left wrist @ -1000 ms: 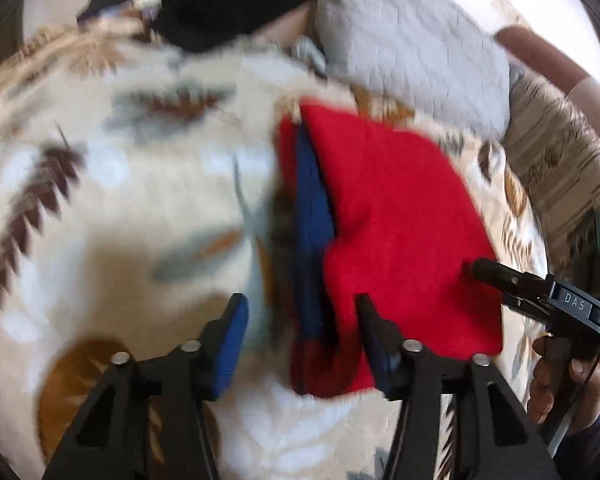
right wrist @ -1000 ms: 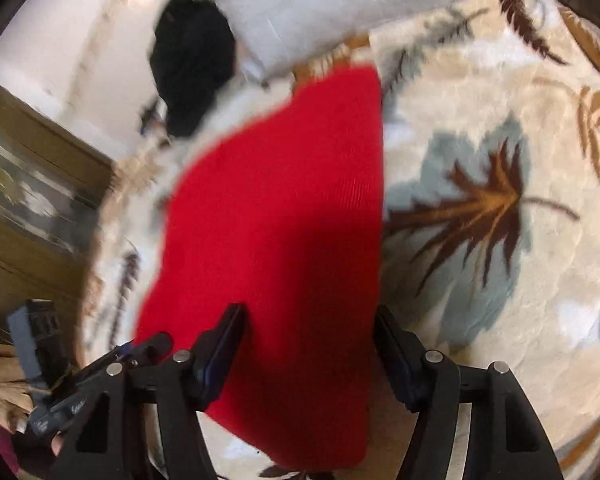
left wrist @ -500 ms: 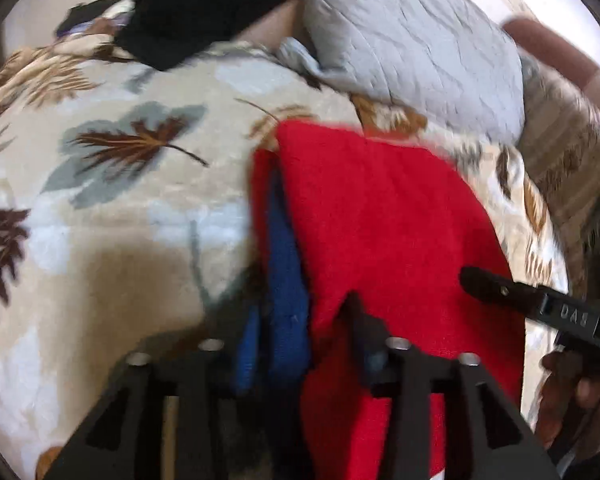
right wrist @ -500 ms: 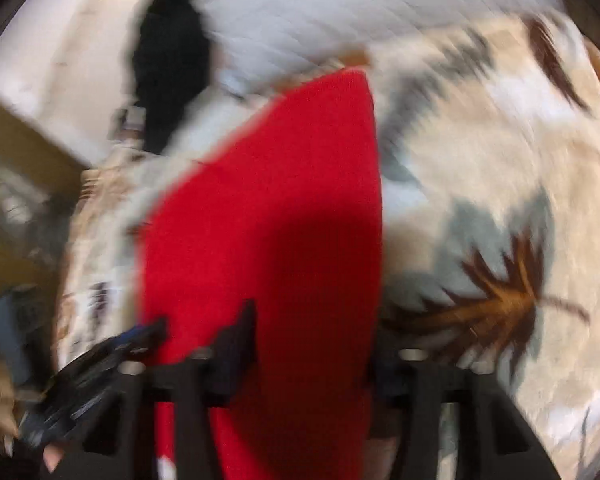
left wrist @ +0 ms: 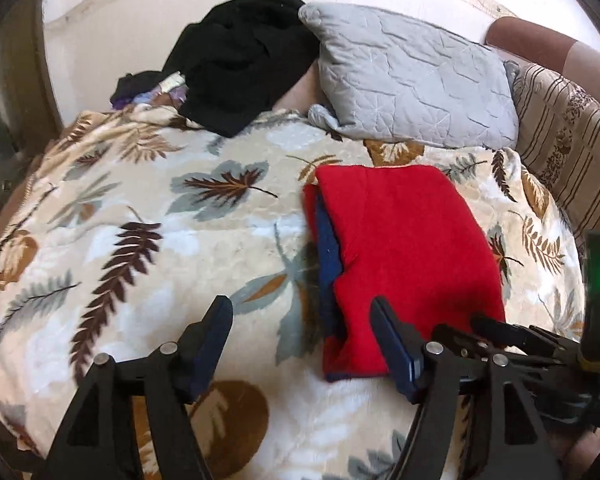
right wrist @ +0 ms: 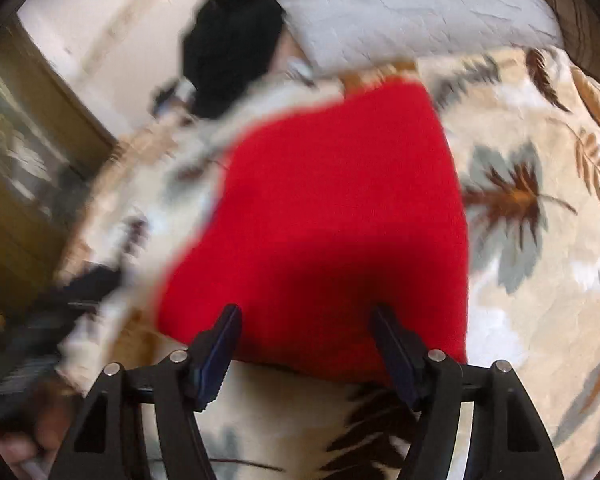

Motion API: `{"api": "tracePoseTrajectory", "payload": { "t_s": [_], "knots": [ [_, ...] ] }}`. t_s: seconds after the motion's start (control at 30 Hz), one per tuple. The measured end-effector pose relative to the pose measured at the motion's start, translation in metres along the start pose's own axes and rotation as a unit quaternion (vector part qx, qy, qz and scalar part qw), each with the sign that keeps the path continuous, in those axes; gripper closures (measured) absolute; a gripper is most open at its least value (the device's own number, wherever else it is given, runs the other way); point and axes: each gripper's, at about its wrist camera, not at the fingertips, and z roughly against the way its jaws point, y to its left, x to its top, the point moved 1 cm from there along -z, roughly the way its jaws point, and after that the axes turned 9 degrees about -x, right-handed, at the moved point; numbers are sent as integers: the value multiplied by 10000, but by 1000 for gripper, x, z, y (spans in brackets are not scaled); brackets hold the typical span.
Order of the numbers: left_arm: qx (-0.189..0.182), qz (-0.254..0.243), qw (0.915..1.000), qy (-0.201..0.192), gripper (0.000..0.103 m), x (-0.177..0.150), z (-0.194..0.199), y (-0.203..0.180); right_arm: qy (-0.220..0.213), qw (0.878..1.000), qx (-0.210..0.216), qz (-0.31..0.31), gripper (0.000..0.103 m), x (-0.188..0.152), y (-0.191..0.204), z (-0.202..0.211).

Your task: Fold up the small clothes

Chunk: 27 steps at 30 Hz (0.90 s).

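at the near edge of the left wrist view, the left gripper [left wrist: 302, 322] hangs with its jaws spread wide and nothing between them, its blue-padded fingers [left wrist: 216, 332] above the leaf-print blanket [left wrist: 148, 248]. the right-hand finger sits over the near corner of the folded red garment [left wrist: 408, 248], though contact cannot be judged. the right gripper [right wrist: 306, 330] likewise has its jaws released and apart, poised over the garment's near hem in the right wrist view, which is blurred; its body also shows at the lower right of the left wrist view [left wrist: 512, 336]. the red garment lies flat on the blanket, folded into a rough rectangle, with a dark blue layer [left wrist: 328, 256] showing along its left edge. beyond it a grey quilted pillow [left wrist: 412, 80] rests at the head of the bed, just beside a heap of black clothing [left wrist: 244, 56]. a striped cushion [left wrist: 564, 148] stands to the far right.
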Motion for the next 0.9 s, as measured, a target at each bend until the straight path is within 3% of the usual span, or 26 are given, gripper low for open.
{"api": "tracePoseTrajectory", "payload": {
  "t_s": [0.13, 0.2, 0.33, 0.9],
  "knots": [
    [69, 46, 9998, -201, 23, -3, 24, -2, -698, 9971, -258, 160, 32, -6, 9, 54],
    [54, 48, 9995, -297, 18, -5, 35, -4, -843, 9953, -390, 284, 28, -15, 12, 69],
    [130, -7, 9994, -329, 18, -6, 45, -10, -1064, 9897, -810, 508, 27, -38, 19, 94],
    [17, -101, 9995, -306, 9, -12, 56, -28, -1192, 9811, -1355, 698, 26, -43, 20, 110]
  ]
}}
